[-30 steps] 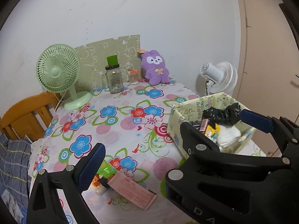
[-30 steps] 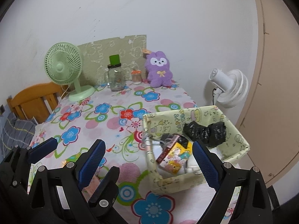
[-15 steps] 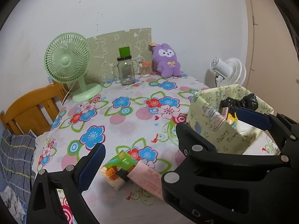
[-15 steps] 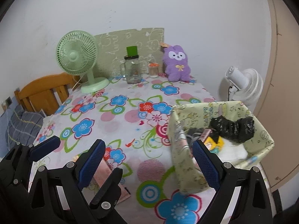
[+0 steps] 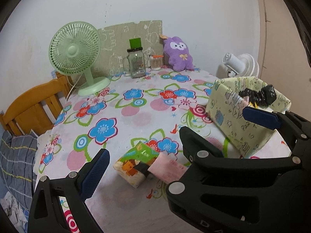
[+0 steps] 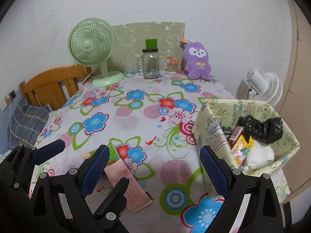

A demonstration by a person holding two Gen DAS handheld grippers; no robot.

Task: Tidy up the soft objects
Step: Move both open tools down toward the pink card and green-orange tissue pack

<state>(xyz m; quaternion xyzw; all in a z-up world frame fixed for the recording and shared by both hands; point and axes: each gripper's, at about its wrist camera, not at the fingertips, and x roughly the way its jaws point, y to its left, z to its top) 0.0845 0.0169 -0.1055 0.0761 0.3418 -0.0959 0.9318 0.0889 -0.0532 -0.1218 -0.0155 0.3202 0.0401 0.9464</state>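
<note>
Both hand-held grippers stood with jaws spread wide and empty: the left hand-held gripper (image 5: 175,136) at the bottom of its frame, the right hand-held gripper (image 6: 153,167) at the bottom of its own. Between them on the flowered tabletop (image 6: 136,116) lay a tissue pack (image 5: 136,165) touching a pink packet (image 6: 128,184). At right sat the fabric basket (image 6: 213,114), holding a black bag (image 6: 260,128).

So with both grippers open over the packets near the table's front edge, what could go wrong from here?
The tissue pack and the pink packet overlap, so the left gripper may pinch both or drag one. Both lie near the table's front edge and could slide off. The fabric bin leans, already holding a black bag; a nudge might tip it.
</note>
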